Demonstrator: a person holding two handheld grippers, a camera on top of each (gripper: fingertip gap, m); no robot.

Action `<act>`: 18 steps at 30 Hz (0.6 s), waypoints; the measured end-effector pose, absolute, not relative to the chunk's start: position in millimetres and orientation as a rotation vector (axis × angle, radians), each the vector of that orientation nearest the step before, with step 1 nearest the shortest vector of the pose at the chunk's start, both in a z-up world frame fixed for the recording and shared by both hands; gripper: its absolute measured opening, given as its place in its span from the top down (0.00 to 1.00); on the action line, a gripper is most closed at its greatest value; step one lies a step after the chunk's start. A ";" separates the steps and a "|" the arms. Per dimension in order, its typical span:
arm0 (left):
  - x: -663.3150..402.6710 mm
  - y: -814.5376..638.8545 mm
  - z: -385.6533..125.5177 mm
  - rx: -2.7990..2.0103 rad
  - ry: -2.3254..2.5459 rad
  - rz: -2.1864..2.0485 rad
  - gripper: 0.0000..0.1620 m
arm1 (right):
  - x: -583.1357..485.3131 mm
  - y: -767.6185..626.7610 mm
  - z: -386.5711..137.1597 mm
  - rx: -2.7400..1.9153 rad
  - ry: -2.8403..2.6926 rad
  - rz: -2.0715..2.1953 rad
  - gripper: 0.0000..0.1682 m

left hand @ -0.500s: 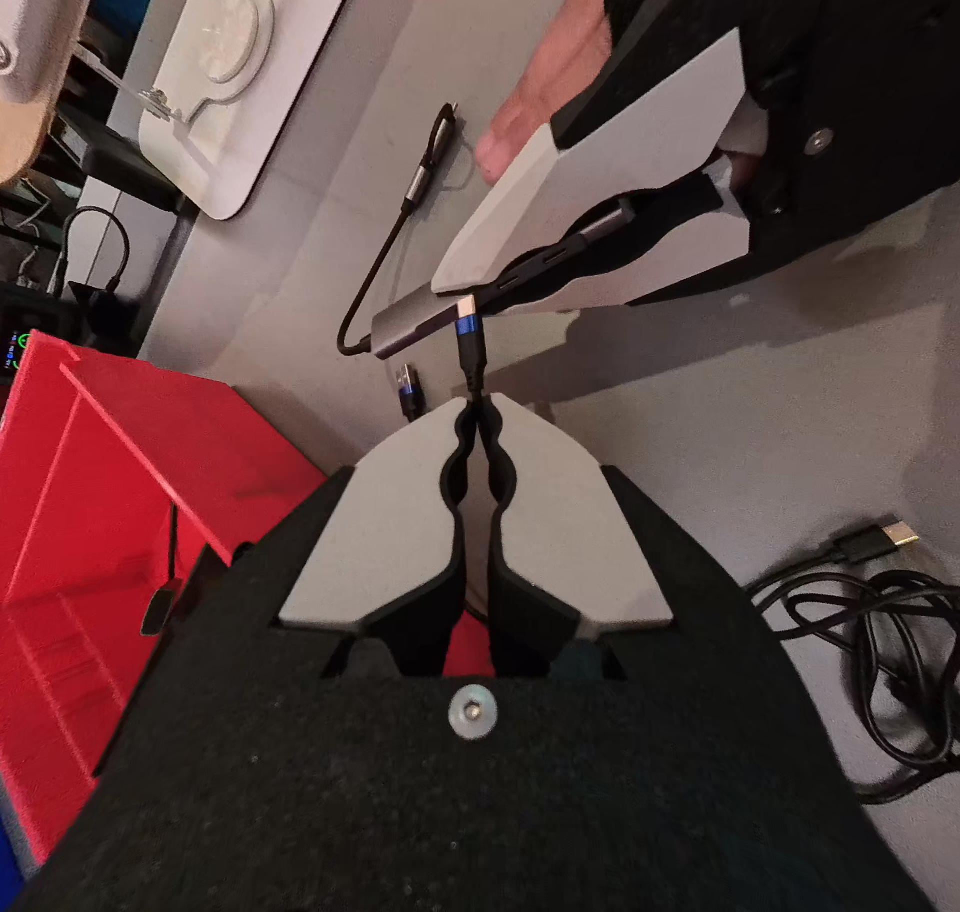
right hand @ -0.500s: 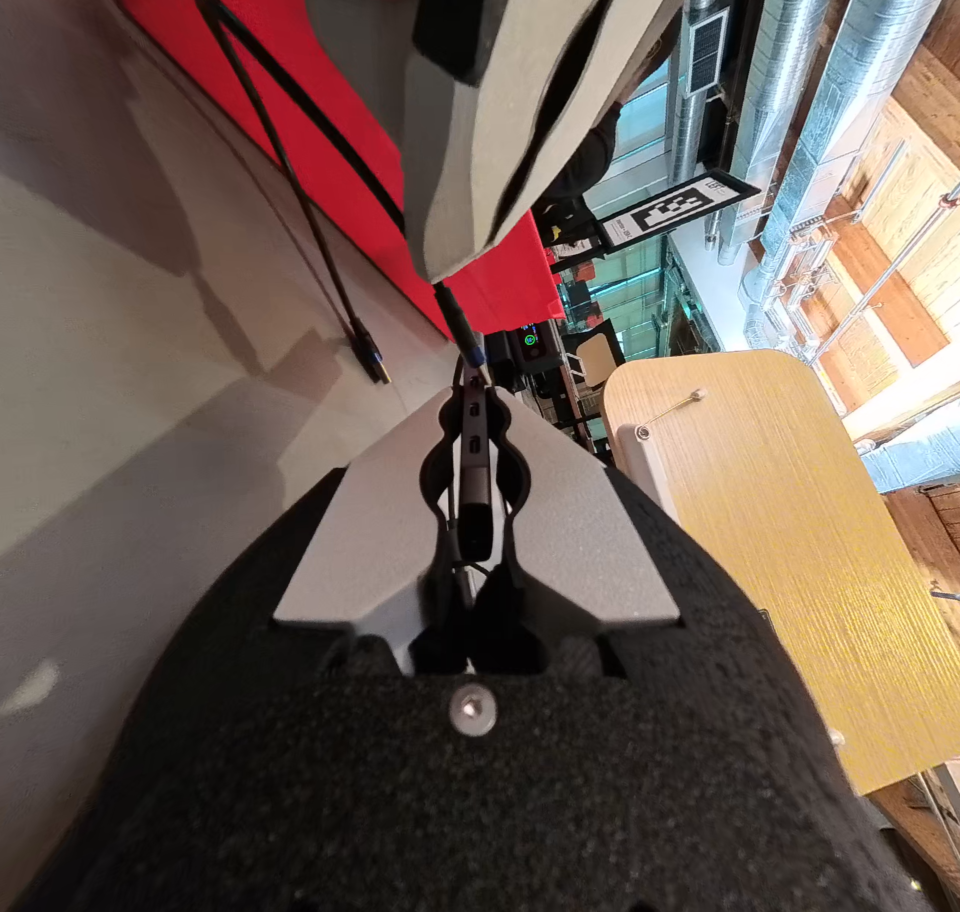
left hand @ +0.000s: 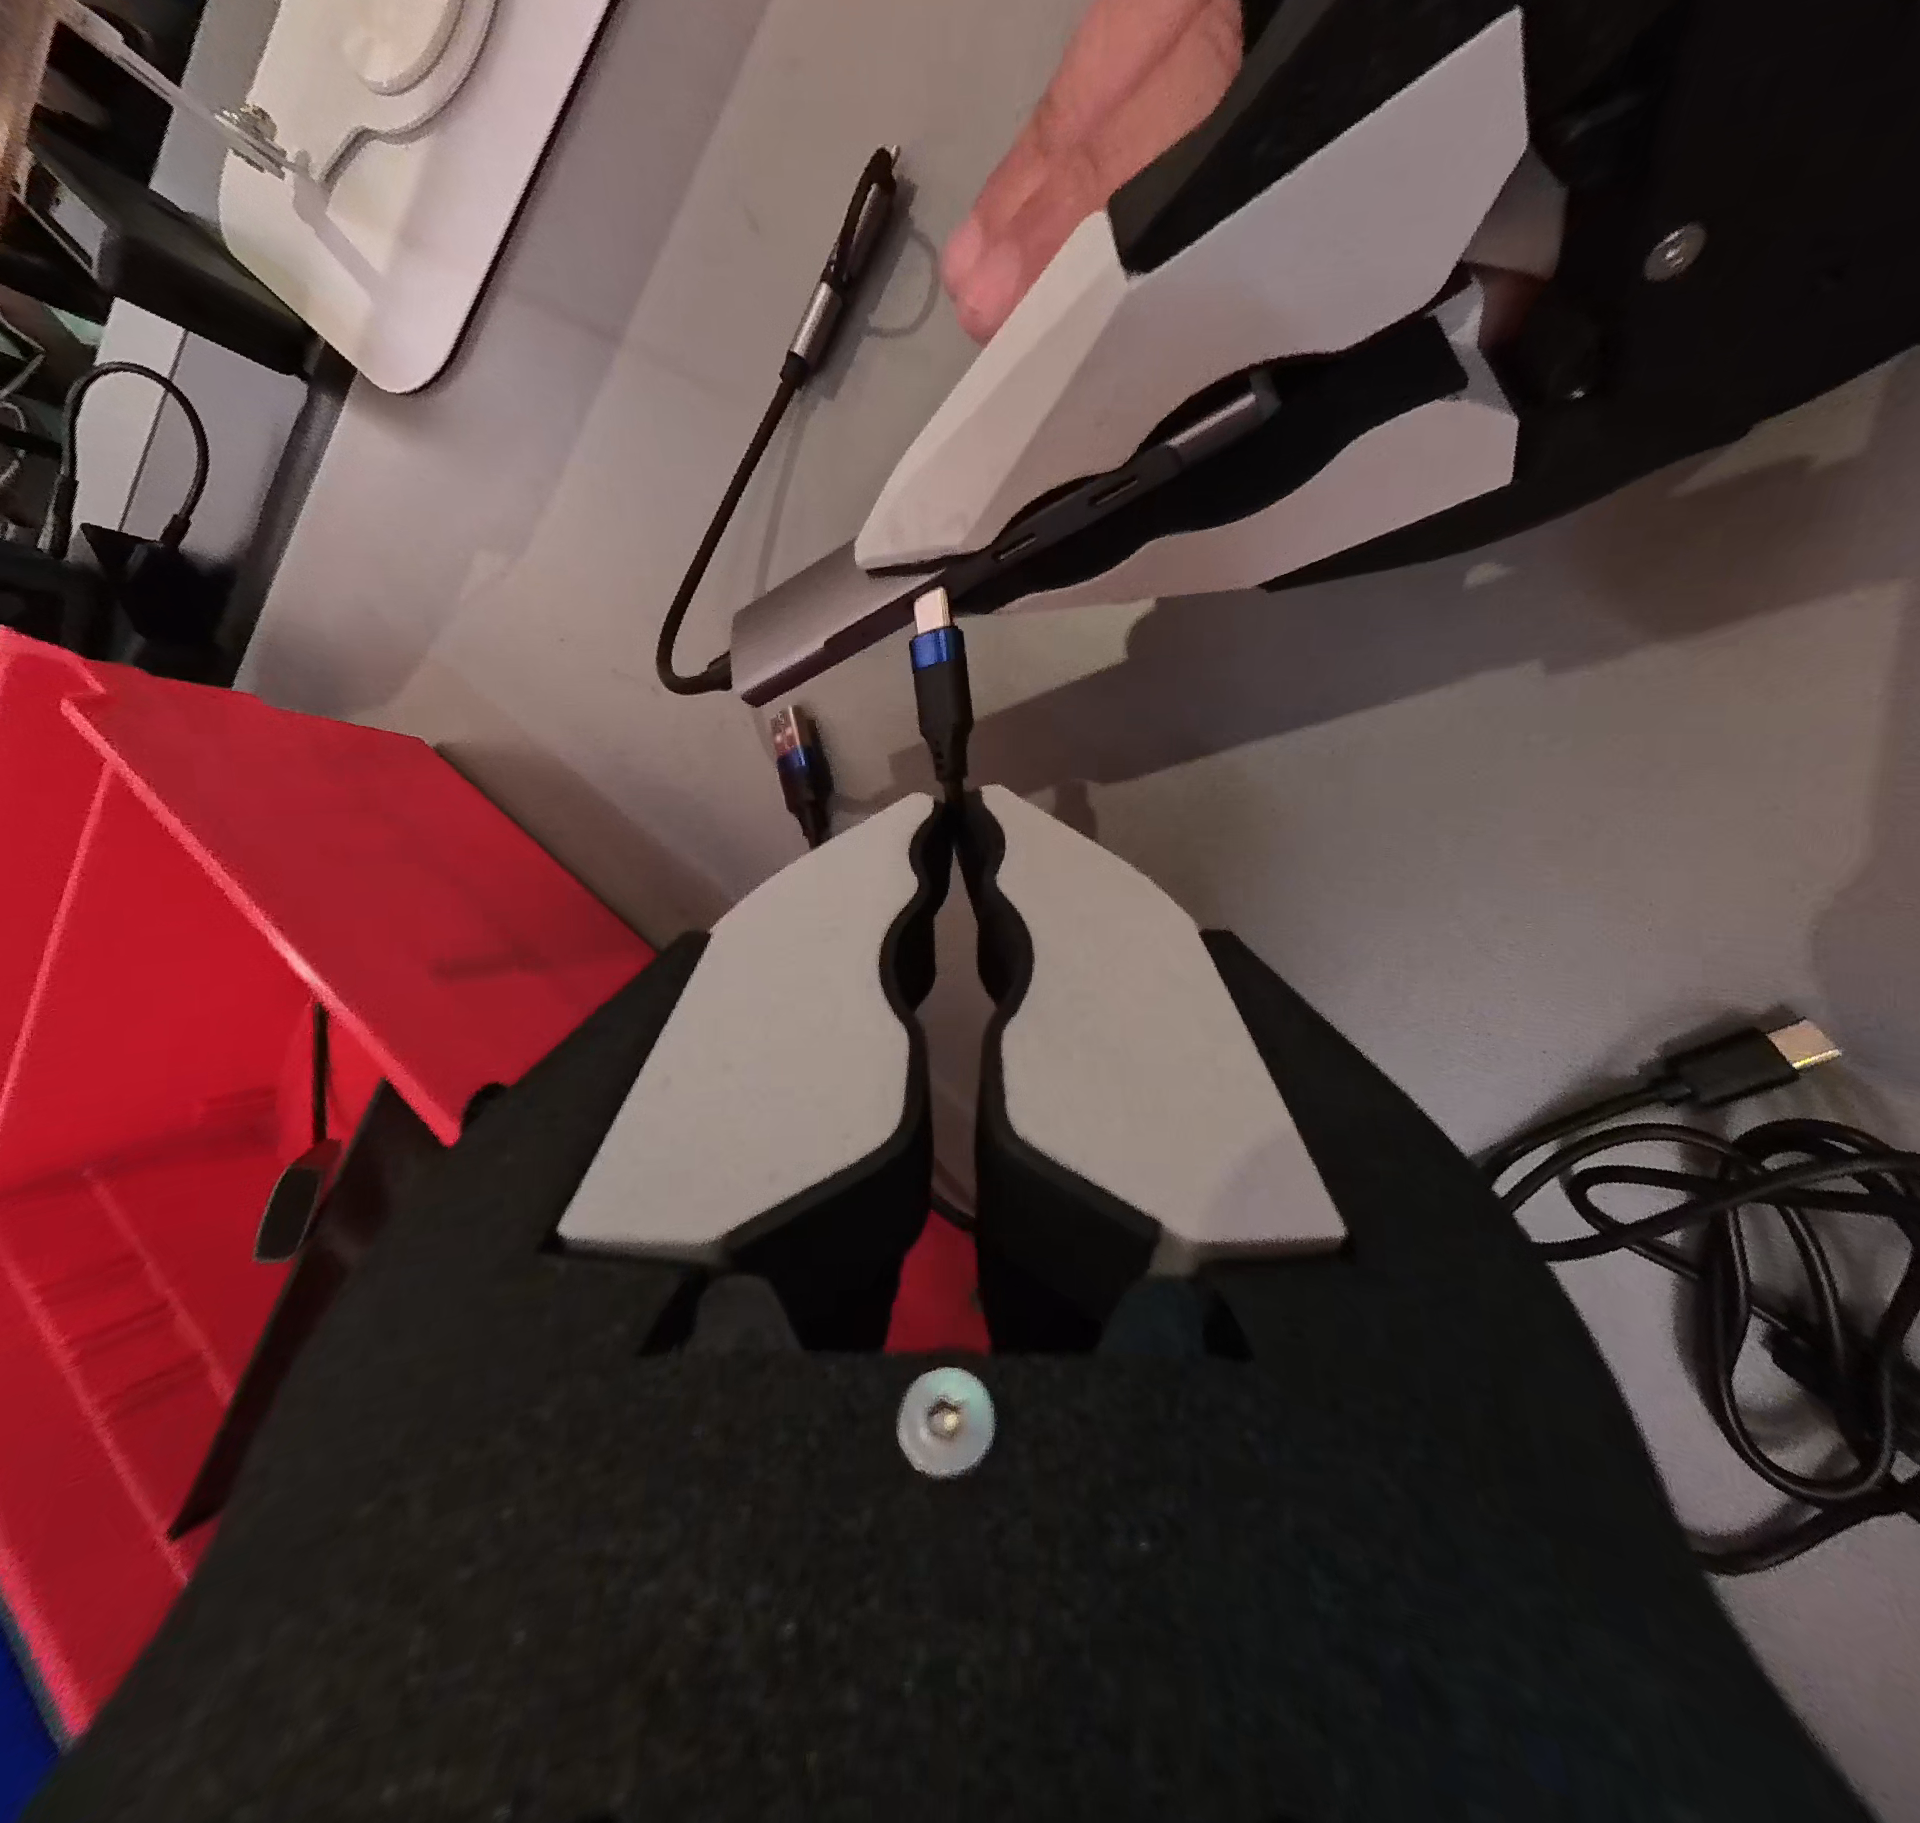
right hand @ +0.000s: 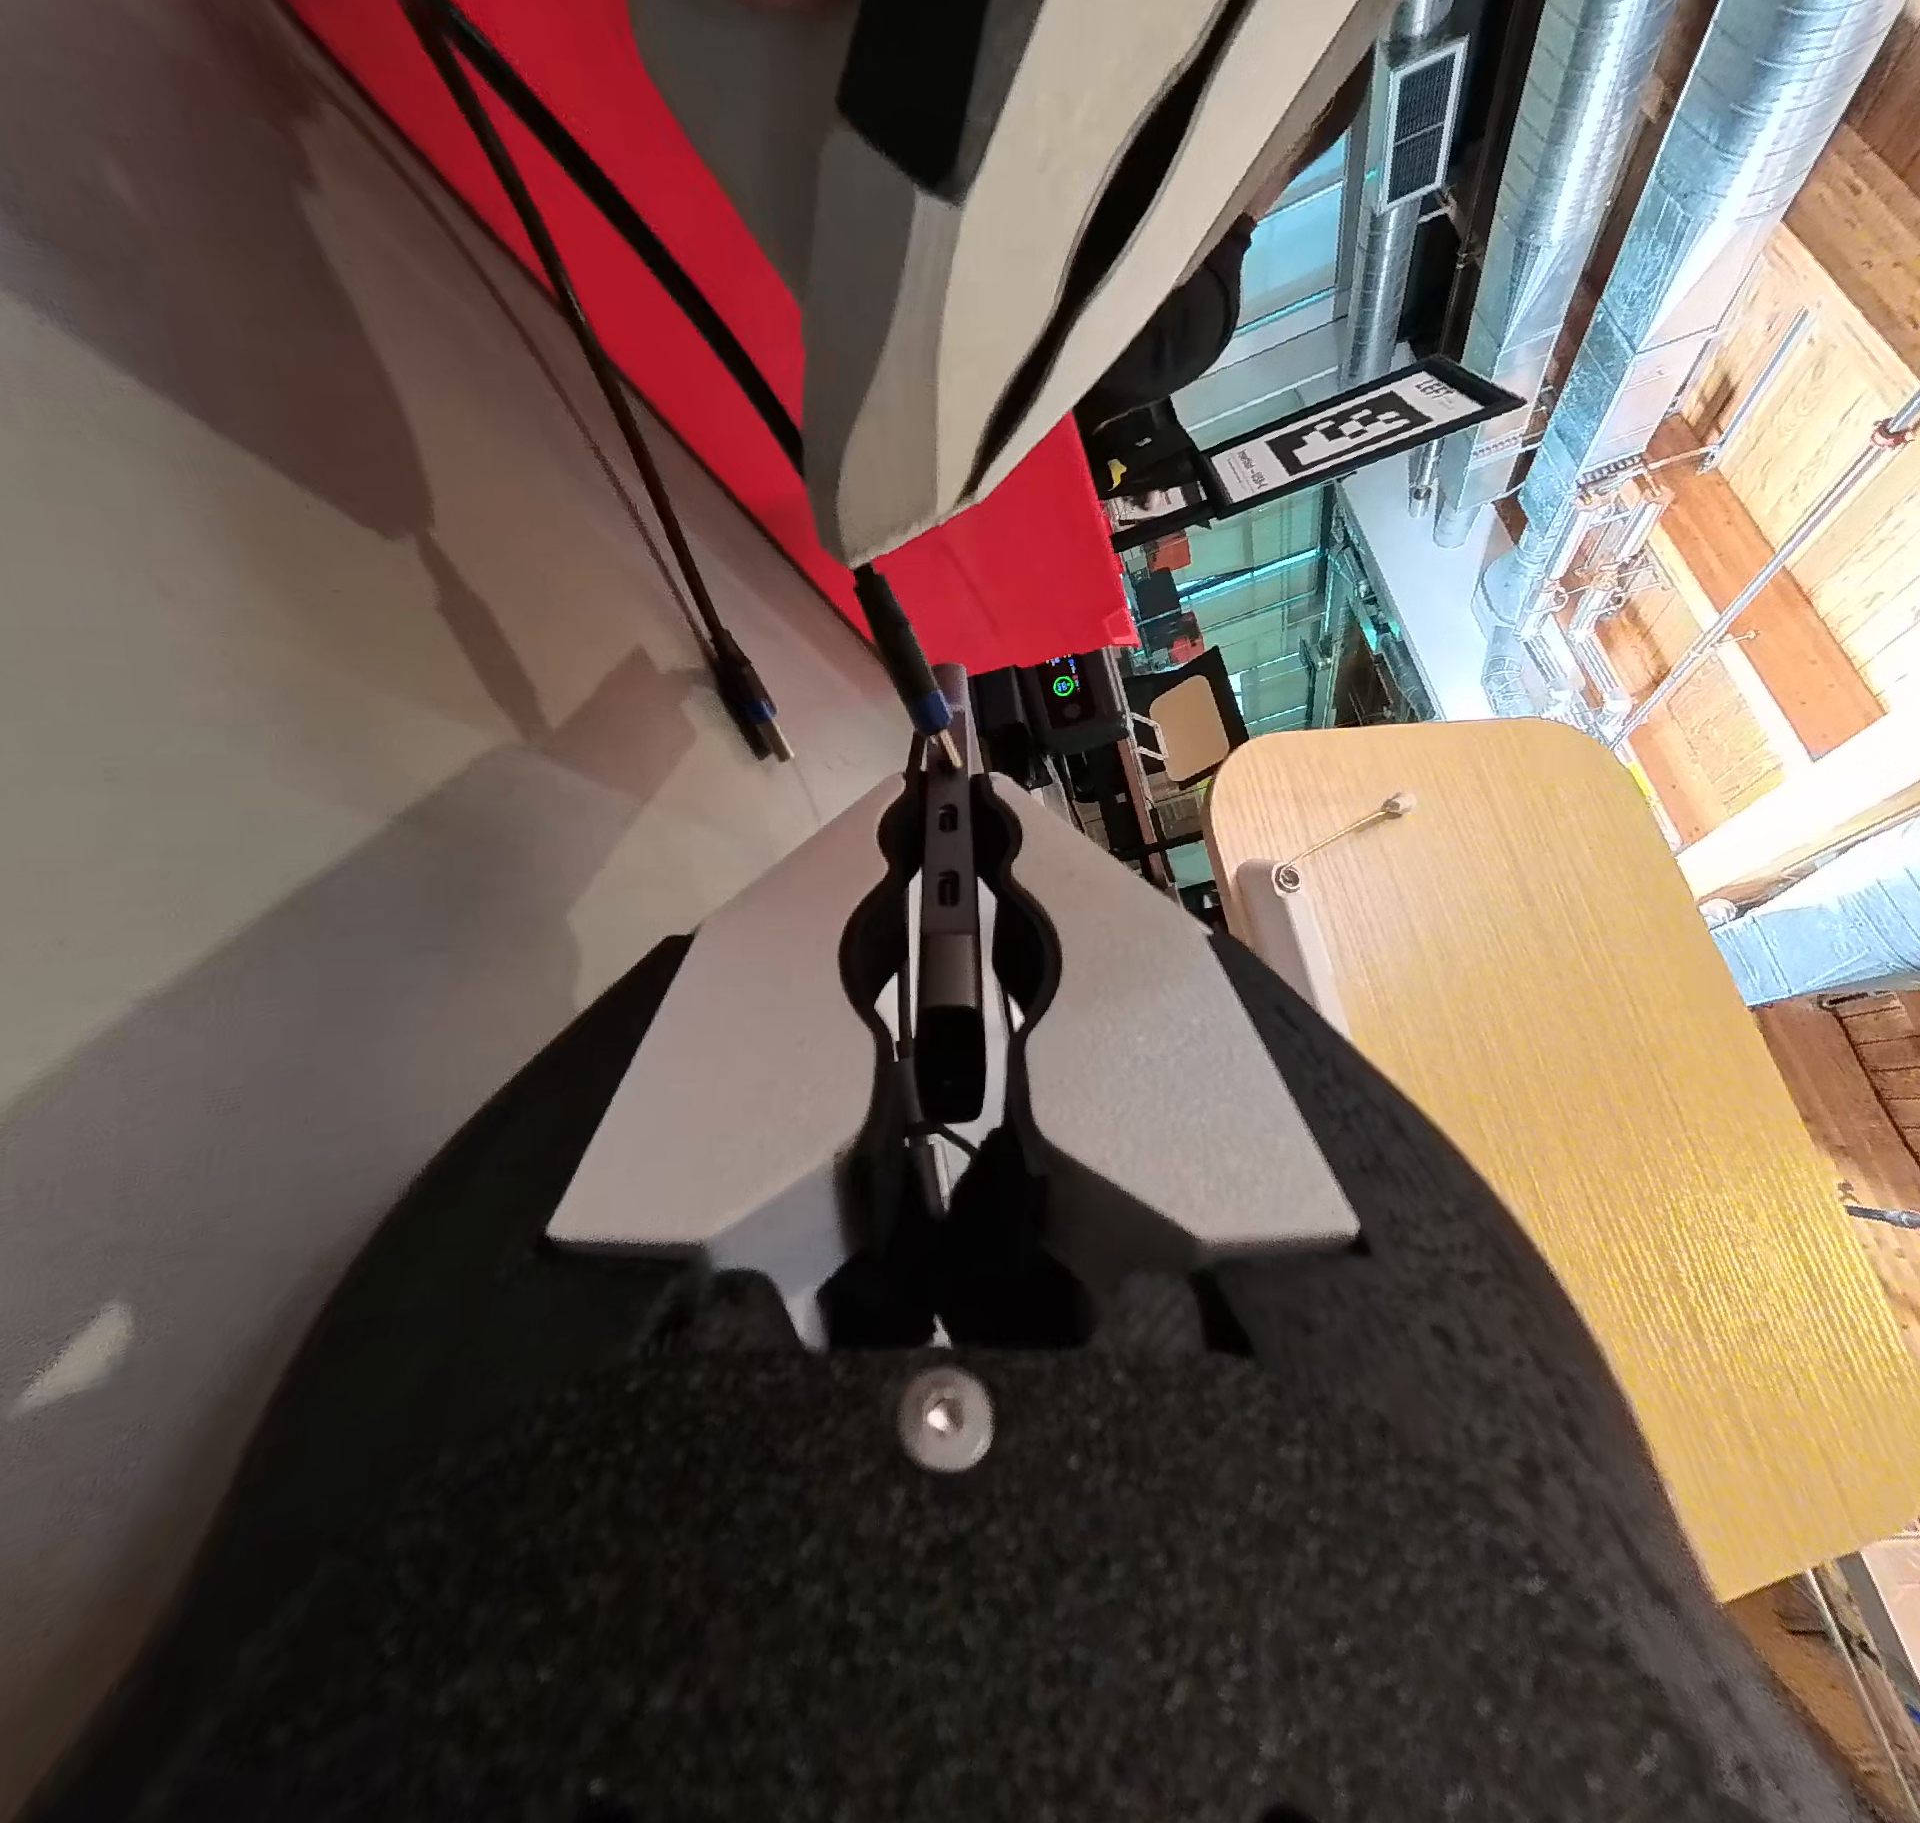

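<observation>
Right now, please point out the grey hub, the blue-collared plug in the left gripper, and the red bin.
grey hub (left hand: 805, 620): left wrist view, on its exposed end.
blue-collared plug (left hand: 938, 653): left wrist view, on the blue collar.
red bin (left hand: 208, 942): left wrist view, on its inner wall.

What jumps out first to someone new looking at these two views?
Mid-frame, the left gripper pinches a black cable whose blue-collared plug sits right at the edge of a grey hub. The right gripper is clamped on that hub, entering the left view from upper right. A red bin fills the left side, with a loose cable tangle at lower right on the table.
</observation>
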State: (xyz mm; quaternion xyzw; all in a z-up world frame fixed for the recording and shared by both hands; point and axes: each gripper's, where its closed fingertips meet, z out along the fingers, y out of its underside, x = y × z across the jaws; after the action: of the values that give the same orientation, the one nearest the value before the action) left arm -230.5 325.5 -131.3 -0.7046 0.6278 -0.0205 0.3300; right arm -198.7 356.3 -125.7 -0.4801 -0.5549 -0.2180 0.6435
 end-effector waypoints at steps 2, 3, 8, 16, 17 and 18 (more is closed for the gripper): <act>-230.3 326.1 -132.1 -1.846 1.638 -0.057 0.99 | -198.7 356.5 -126.2 -1.088 -1.270 -0.510 0.95; -230.3 326.3 -132.5 -1.849 1.638 -0.061 0.99 | -198.7 356.5 -126.3 -1.086 -1.271 -0.513 0.95; -231.4 327.8 -134.1 -1.871 1.627 -0.063 0.99 | -198.9 357.2 -128.1 -1.041 -1.316 -0.623 0.95; -228.3 325.3 -138.1 -1.890 1.628 -0.067 0.99 | -193.1 349.3 -132.6 -1.036 -1.429 -0.777 0.95; -228.1 325.6 -138.9 -1.894 1.626 -0.064 0.99 | -192.8 349.4 -133.1 -1.050 -1.431 -0.775 0.95; -228.5 326.3 -140.0 -1.905 1.619 -0.057 0.99 | -192.8 349.7 -134.6 -1.065 -1.434 -0.772 0.95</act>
State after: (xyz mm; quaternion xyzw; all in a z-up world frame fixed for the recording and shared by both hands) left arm -228.5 326.3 -140.0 -0.7229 0.6146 -0.0218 0.3150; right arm -192.8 349.7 -134.6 -0.4523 -0.6092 -0.3281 0.5628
